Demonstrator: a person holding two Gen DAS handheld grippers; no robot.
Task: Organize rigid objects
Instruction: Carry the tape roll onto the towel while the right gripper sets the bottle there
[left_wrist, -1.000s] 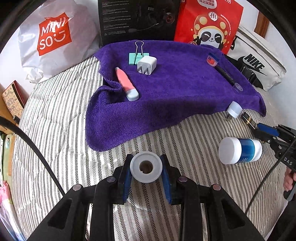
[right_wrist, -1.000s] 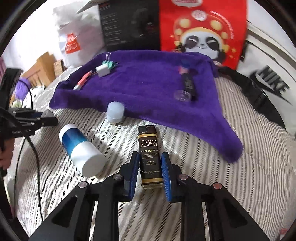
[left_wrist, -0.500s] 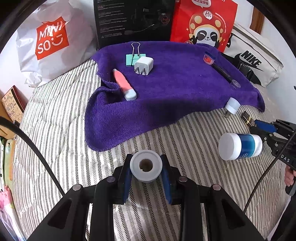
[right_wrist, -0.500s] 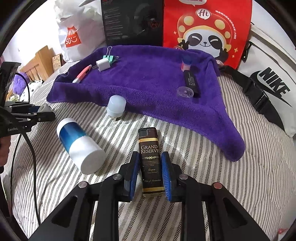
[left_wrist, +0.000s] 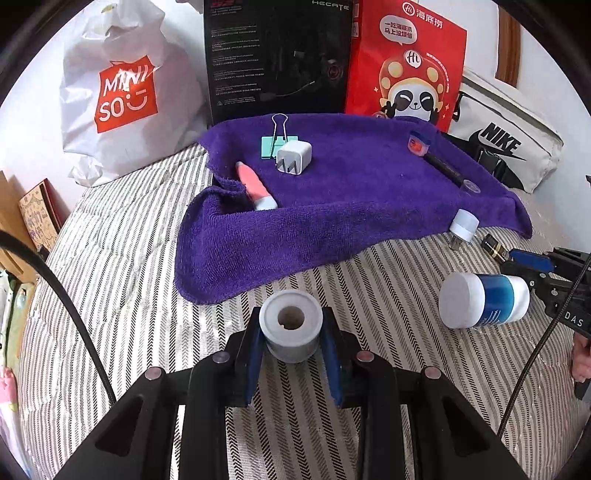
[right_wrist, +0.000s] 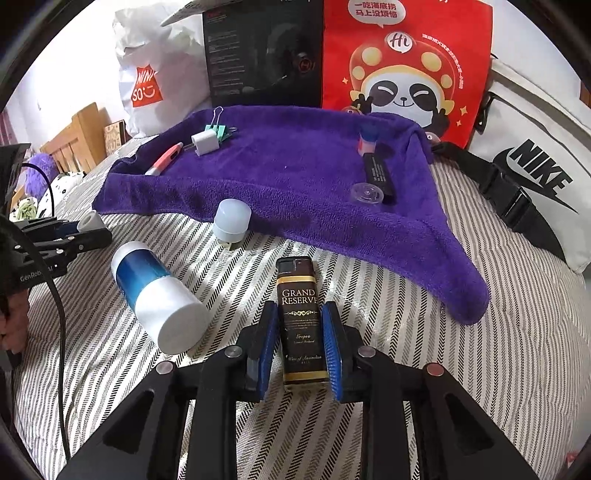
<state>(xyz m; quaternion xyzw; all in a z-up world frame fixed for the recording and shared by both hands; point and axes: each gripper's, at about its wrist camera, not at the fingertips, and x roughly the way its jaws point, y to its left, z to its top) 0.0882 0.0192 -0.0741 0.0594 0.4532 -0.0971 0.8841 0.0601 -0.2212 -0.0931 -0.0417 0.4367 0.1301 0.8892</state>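
Over the striped bed (left_wrist: 110, 258), the left gripper (left_wrist: 291, 343) fingers clamp a grey roll (left_wrist: 290, 325) and the right gripper (right_wrist: 299, 343) fingers narrowly flank a lighter (right_wrist: 299, 317), apparently gripping it; both should travel level to the purple towel (left_wrist: 351, 206)

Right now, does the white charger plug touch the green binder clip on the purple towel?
Cannot tell. In both wrist views the charger plug overlaps the binder clip; neither shows contact or a gap.

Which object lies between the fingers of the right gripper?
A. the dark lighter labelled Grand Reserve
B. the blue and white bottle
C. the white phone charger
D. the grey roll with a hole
A: the lighter sits between the blue pads of the right gripper, lying on the striped bedding.
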